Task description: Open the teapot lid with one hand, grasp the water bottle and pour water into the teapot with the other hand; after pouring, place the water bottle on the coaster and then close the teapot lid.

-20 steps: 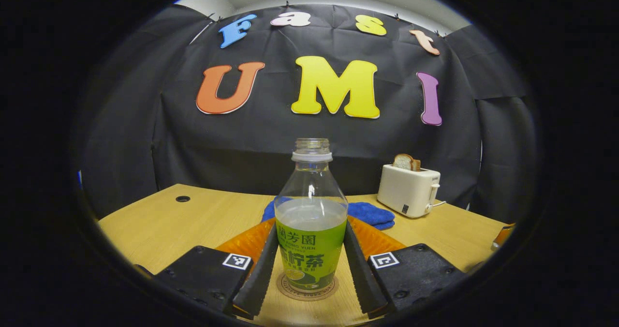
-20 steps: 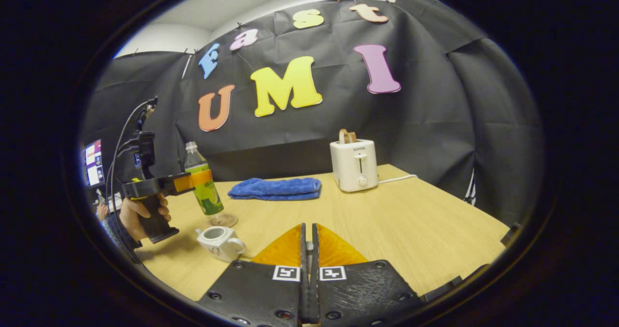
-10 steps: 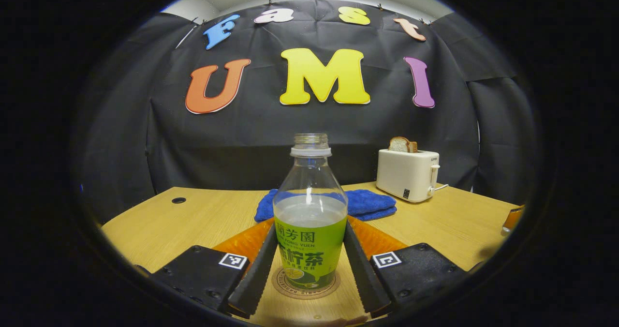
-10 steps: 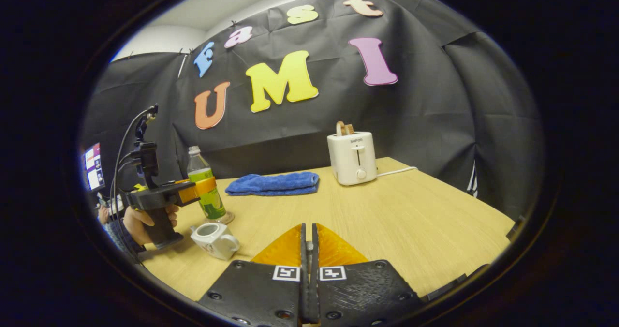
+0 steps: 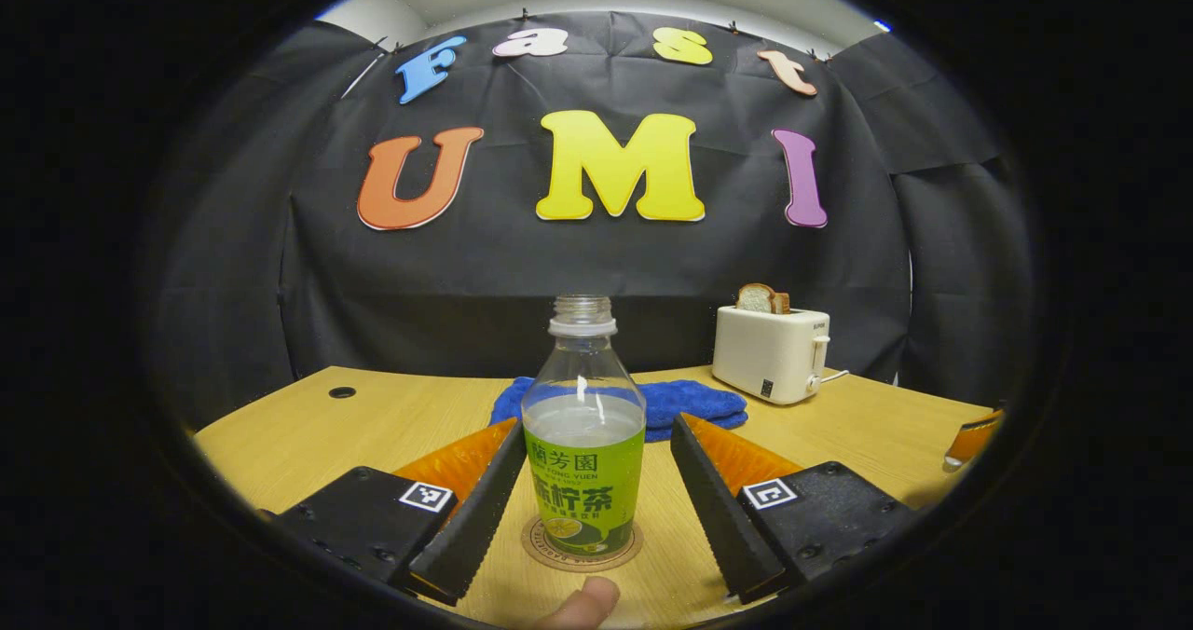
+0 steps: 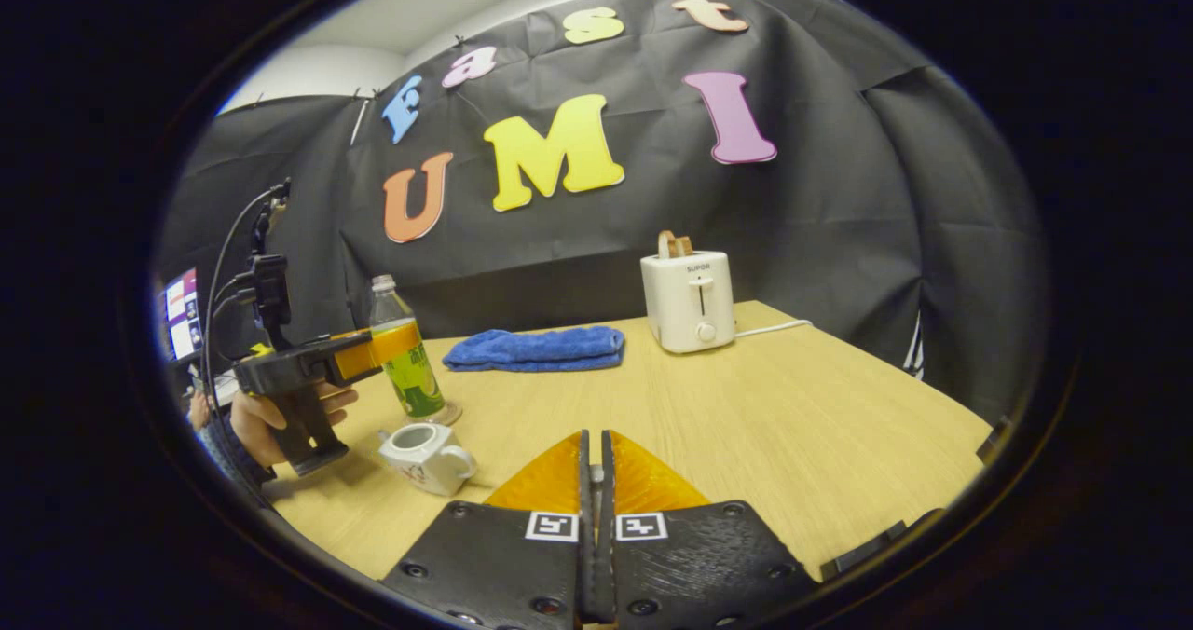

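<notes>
A pale wooden table (image 5: 354, 425) stands before a black cloth wall, and at its near middle an uncapped water bottle (image 5: 583, 444), partly full, stands upright on a round coaster (image 5: 543, 544), with the left gripper (image 5: 596, 509) spread wide to either side of the bottle and clear of it. Behind the bottle lies a folded blue towel (image 5: 694, 402), and to the right of it a white toaster (image 5: 770, 353) holds bread. In the right gripper view, a hand (image 6: 256, 416) holds the left gripper beside the bottle, the lidless white teapot (image 6: 427, 458) sits just in front of the bottle, and the right gripper (image 6: 596, 481) has its fingers pressed nearly together, with something thin possibly between them.
</notes>
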`<action>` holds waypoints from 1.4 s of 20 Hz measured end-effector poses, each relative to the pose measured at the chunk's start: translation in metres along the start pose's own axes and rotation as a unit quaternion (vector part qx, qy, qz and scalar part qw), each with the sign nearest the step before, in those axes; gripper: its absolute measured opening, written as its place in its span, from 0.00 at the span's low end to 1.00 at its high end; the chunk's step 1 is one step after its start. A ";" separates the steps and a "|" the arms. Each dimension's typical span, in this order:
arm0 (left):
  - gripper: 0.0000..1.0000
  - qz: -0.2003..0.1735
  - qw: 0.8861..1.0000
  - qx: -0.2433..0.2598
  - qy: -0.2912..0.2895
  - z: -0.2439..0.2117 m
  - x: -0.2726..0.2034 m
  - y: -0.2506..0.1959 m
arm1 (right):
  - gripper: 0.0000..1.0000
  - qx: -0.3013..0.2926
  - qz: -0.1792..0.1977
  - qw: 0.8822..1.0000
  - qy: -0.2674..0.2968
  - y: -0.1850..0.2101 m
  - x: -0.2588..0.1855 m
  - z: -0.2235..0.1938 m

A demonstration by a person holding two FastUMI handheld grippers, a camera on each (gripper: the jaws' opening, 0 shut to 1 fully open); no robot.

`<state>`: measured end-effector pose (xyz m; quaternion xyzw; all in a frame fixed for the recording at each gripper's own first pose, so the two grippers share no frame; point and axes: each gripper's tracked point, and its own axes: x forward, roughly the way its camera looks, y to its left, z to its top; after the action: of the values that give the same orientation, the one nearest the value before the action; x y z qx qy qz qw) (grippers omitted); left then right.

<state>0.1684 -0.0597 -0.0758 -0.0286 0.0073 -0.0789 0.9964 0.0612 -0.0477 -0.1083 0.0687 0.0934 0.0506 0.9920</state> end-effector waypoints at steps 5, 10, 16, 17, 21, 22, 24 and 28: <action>0.97 0.021 0.999 0.029 -0.014 0.013 -0.031 0.015 | 0.00 -0.014 0.011 1.000 -0.014 0.021 -0.008 0.011; 0.97 0.067 0.997 0.044 -0.024 0.024 -0.073 0.035 | 0.00 -0.039 0.033 0.998 -0.030 0.058 -0.017 0.024; 0.98 0.099 0.994 0.031 -0.022 0.020 -0.123 0.041 | 0.00 -0.053 0.078 0.995 -0.016 0.117 0.003 0.022; 0.98 0.098 0.995 0.028 -0.016 0.015 -0.128 0.042 | 0.00 -0.055 0.082 0.995 -0.013 0.123 0.009 0.021; 0.98 0.086 0.996 0.024 0.001 0.001 -0.142 0.039 | 0.00 -0.065 0.098 0.993 0.001 0.150 0.034 0.011; 0.98 0.084 0.996 0.025 0.001 0.000 -0.145 0.041 | 0.00 -0.068 0.102 0.992 0.005 0.157 0.040 0.008; 0.98 0.082 0.996 0.023 0.004 -0.003 -0.151 0.045 | 0.00 -0.069 0.105 0.992 0.010 0.163 0.052 0.003; 0.98 0.072 0.997 0.022 0.007 -0.007 -0.155 0.049 | 0.00 -0.065 0.104 0.992 0.023 0.162 0.075 -0.018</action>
<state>0.0225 0.0125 -0.0839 -0.0057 0.0151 -0.0076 0.9998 0.1173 0.1223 -0.1158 0.0122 0.1046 0.1614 0.9813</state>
